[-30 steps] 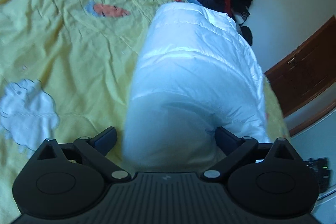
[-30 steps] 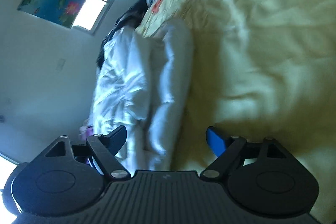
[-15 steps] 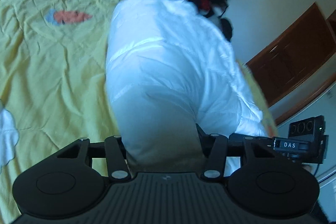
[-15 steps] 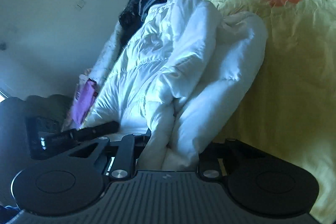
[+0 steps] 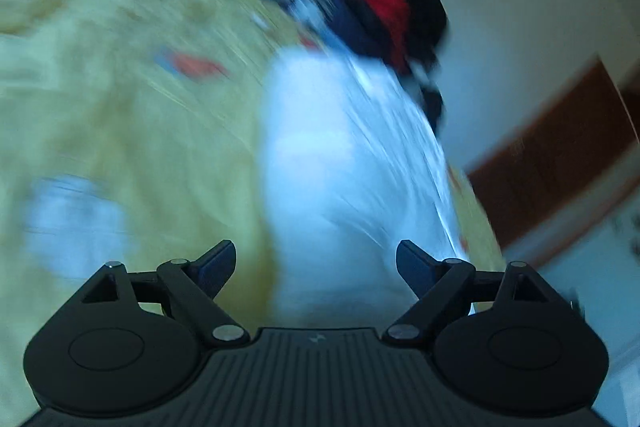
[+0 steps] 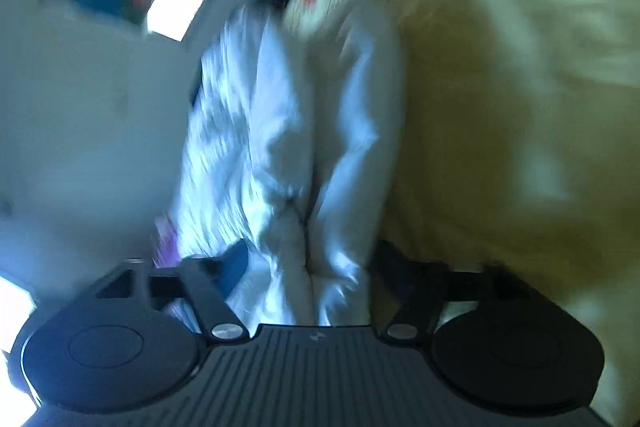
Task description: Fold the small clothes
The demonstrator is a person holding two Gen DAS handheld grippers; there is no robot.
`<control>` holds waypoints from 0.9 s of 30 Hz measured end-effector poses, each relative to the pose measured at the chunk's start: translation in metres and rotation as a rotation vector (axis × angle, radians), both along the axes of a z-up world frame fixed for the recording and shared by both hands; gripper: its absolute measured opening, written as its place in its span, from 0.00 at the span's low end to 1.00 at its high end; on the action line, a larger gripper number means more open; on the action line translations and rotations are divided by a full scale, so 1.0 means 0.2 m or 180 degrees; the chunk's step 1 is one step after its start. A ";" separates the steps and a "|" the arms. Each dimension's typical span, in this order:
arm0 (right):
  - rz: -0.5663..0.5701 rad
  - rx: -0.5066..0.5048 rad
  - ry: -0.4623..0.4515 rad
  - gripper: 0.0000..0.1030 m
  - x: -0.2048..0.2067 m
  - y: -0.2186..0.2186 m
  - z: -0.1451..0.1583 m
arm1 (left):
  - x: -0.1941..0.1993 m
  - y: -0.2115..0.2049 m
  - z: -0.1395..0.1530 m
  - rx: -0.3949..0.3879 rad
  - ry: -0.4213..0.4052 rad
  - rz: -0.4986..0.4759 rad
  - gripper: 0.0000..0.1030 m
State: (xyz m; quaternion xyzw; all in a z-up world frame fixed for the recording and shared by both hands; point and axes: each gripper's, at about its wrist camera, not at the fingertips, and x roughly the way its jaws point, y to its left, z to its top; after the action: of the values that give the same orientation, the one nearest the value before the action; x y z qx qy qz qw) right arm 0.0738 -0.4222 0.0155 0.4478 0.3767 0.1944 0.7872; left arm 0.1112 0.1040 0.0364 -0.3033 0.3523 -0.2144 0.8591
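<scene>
**Letting go of the folded white jacket without spoiling the fold**

Both views are smeared with motion, so I read them cautiously. My left gripper (image 5: pixel 316 265) has its fingers (image 5: pixel 216 263) spread wide, and nothing is pinched between them; the white puffy jacket (image 5: pixel 348 163) lies ahead in the gap, resting on the yellow bedspread (image 5: pixel 120 115) near the bed's edge. My right gripper (image 6: pixel 308 263) straddles the jacket's (image 6: pixel 288 155) bunched end: its fingers stand apart with padded cloth between them, but blur hides whether the pads press the fabric, so I cannot tell if that side grips or is loose.

By my judgement the step in hand is releasing a finished fold. To do it well I should draw both grippers straight back along their own fingers, not sideways, since slippery padded fabric is likely to spring open if dragged. I would keep the left side wide until clear of the cloth. On the right, I would open fully first, then retreat, so the two stacked layers seen there stay one beside the other. The pile of dark and red clothes (image 5: pixel 384 19) beyond the jacket should stay untouched.
</scene>
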 end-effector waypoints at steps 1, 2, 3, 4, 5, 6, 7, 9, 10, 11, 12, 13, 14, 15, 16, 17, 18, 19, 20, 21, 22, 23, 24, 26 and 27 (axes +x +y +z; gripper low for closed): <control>-0.0175 0.0113 -0.0050 0.78 -0.08 -0.10 0.02 | -0.04 0.11 0.02 0.0045 -0.0009 0.0219 0.85; -0.0347 0.0196 -0.0075 0.78 -0.15 -0.20 0.04 | -0.07 0.23 0.04 0.0114 -0.0021 0.0456 0.85; -0.0568 0.0217 -0.0100 0.78 -0.25 -0.34 0.07 | -0.10 0.35 0.07 0.0200 -0.0037 0.0721 0.85; -0.0761 0.0145 -0.0128 0.78 -0.33 -0.44 0.12 | -0.12 0.47 0.10 0.0320 -0.0040 0.1003 0.85; -0.1023 -0.0064 -0.0161 0.78 -0.43 -0.56 0.18 | -0.14 0.59 0.14 0.0414 -0.0031 0.1336 0.85; -0.1325 -0.0490 -0.0204 0.78 -0.54 -0.67 0.30 | -0.16 0.70 0.19 0.0449 -0.0036 0.1666 0.85; -0.1605 -0.0957 -0.0238 0.78 -0.62 -0.75 0.41 | -0.17 0.80 0.24 0.0498 -0.0088 0.1968 0.85; -0.2349 -0.2475 -0.0380 0.78 -0.79 -0.80 0.68 | -0.20 0.93 0.37 0.0775 -0.0318 0.2711 0.85; -0.2686 -0.3371 -0.0498 0.78 -0.84 -0.77 0.79 | -0.22 0.94 0.43 0.0945 -0.0456 0.2960 0.85; -0.2978 -0.4208 -0.0616 0.80 -0.87 -0.72 0.85 | -0.23 0.93 0.49 0.1074 -0.0574 0.3039 0.85; -0.3225 -0.4966 -0.0738 0.84 -0.90 -0.68 0.90 | -0.23 0.87 0.53 0.1162 -0.0681 0.2986 0.85; -0.3320 -0.5432 -0.0858 0.89 -0.93 -0.65 0.94 | -0.24 0.79 0.55 0.1242 -0.0796 0.2847 0.85; -0.3248 -0.5577 -0.0986 1.00 -0.95 -0.59 0.98 | -0.25 0.66 0.55 0.1355 -0.0915 0.2654 0.85; -0.3094 -0.5454 -0.1112 1.00 -0.98 -0.55 1.00 | -0.25 0.52 0.53 0.1504 -0.0999 0.2436 0.85; -0.2902 -0.5179 -0.1232 1.00 -1.00 -0.51 1.00 | -0.25 0.35 0.50 0.1666 -0.1045 0.2190 0.85; -0.2659 -0.4816 -0.1314 1.00 -1.01 -0.46 1.00 | -0.25 0.19 0.44 0.1804 -0.1042 0.1919 0.85; -0.2380 -0.4361 -0.1348 1.00 -1.00 -0.39 0.97 | -0.26 0.02 0.38 0.1878 -0.0986 0.1651 0.85; -0.2077 -0.3835 -0.1334 1.00 -0.97 -0.31 0.92 | -0.27 -0.12 0.32 0.1882 -0.0903 0.1396 0.85; -0.1724 -0.3312 -0.1258 0.99 -0.94 -0.23 0.85 | -0.30 -0.26 0.25 0.1857 -0.0786 0.1125 0.85; -0.1416 -0.2923 -0.1147 0.97 -0.89 -0.13 0.77 | -0.32 -0.37 0.19 0.1847 -0.0666 0.0906 0.85; -0.1160 -0.2686 -0.1034 0.93 -0.86 -0.05 0.69 | -0.35 -0.48 0.15 0.1879 -0.0577 0.0746 0.85; -0.0850 -0.2507 -0.0908 0.91 -0.84 0.08 0.60 | -0.39 -0.57 0.11 0.1930 -0.0535 0.0645 0.85; -0.0645 -0.2423 -0.0844 0.92 -0.80 0.22 0.52 | -0.43 -0.64 0.08 0.1978 -0.0541 0.0554 0.85; -0.0382 -0.2331 -0.0751 0.94 -0.79 0.42 0.43 | -0.49 -0.72 0.03 0.2008 -0.0531 0.0414 0.85; -0.0278 -0.2345 -0.0698 0.94 -0.75 0.53 0.37 | -0.51 -0.73 0.01 0.2015 -0.0501 0.0335 0.85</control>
State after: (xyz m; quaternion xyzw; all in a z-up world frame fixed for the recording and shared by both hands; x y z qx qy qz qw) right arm -0.0759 -0.3153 0.0896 0.1273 0.3155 0.0590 0.9385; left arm 0.0096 -0.0420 0.0378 -0.0215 0.3177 -0.0724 0.9452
